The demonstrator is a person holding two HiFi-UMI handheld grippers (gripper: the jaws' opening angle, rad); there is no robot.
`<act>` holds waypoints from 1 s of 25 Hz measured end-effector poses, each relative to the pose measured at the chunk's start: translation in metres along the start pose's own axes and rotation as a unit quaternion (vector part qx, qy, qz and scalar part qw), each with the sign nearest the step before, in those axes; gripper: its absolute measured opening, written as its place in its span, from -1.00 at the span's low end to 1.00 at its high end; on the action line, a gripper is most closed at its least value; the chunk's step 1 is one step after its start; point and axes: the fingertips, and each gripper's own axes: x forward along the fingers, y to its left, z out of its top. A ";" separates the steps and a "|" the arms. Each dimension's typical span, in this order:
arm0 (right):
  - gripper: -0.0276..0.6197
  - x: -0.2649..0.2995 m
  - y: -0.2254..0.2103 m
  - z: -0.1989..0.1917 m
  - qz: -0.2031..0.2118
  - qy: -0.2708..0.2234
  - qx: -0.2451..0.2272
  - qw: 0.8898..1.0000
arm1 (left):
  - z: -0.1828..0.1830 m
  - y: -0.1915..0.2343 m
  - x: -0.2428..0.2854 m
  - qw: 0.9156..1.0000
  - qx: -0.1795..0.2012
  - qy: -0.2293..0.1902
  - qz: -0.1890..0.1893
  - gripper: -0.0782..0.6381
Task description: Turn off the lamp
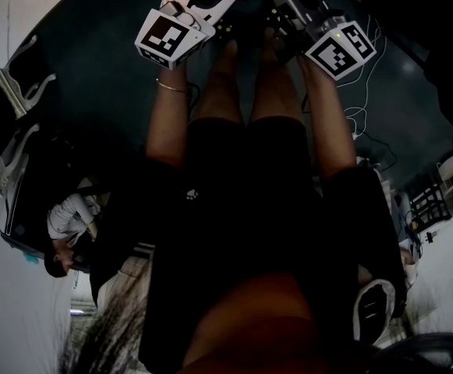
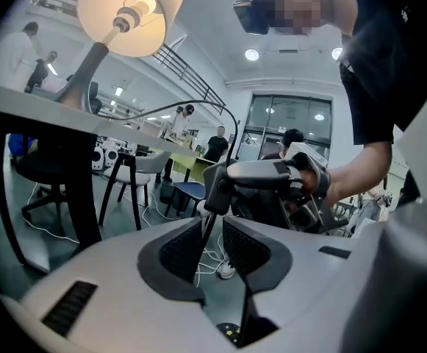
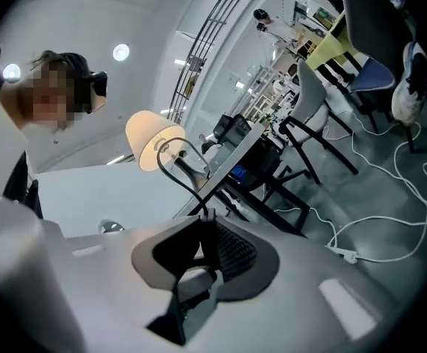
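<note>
Lamp (image 2: pixel 128 9) lit, standing on table (image 2: pixel 37 107). Its cord (image 2: pixel 207 230) runs between left gripper (image 2: pixel 212 219) jaws, which are narrowly apart. Right gripper (image 3: pixel 202 220) jaws clamp inline switch (image 2: pixel 214 190).

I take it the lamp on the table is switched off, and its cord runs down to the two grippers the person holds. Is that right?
Not quite: the lamp is on, not off. The left gripper view shows its bulb glowing under the shade. The rest holds: it stands on the table, and its cord runs down to the left gripper and the right gripper.
</note>
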 end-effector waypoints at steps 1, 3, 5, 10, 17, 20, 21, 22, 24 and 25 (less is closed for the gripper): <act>-0.72 -0.001 0.001 0.001 0.003 -0.001 0.004 1.000 | -0.002 0.000 0.001 1.000 0.000 0.002 0.000 -0.57; -0.72 -0.002 0.003 0.002 0.010 -0.002 0.011 1.000 | -0.004 0.001 0.003 1.000 0.003 0.004 0.001 -0.57; -0.72 -0.003 0.006 0.001 0.016 -0.003 0.018 1.000 | -0.005 0.001 0.004 1.000 0.007 0.004 0.003 -0.57; -0.72 -0.005 0.005 0.000 0.016 -0.009 0.030 0.999 | -0.006 -0.001 0.004 1.000 0.024 0.009 0.006 -0.67; -0.72 -0.005 0.005 0.000 0.013 -0.014 0.018 1.000 | -0.009 -0.010 0.006 0.999 0.037 0.016 0.002 -0.74; -0.72 -0.004 0.004 0.002 0.008 -0.015 0.005 1.000 | -0.010 -0.011 0.008 0.999 0.038 0.022 0.000 -0.74; -0.72 -0.004 0.004 0.001 0.007 -0.014 0.001 1.000 | -0.011 -0.012 0.008 0.999 0.039 0.025 -0.001 -0.74; -0.72 -0.003 0.003 0.001 0.007 -0.012 -0.002 1.000 | -0.011 -0.012 0.008 0.999 0.040 0.027 -0.001 -0.74; -0.71 -0.003 0.004 -0.001 0.009 -0.007 -0.007 1.000 | -0.013 -0.014 0.006 0.999 0.041 0.030 -0.002 -0.74; -0.71 -0.003 0.004 -0.002 0.011 -0.004 -0.009 1.000 | -0.013 -0.014 0.005 0.999 0.041 0.031 -0.002 -0.74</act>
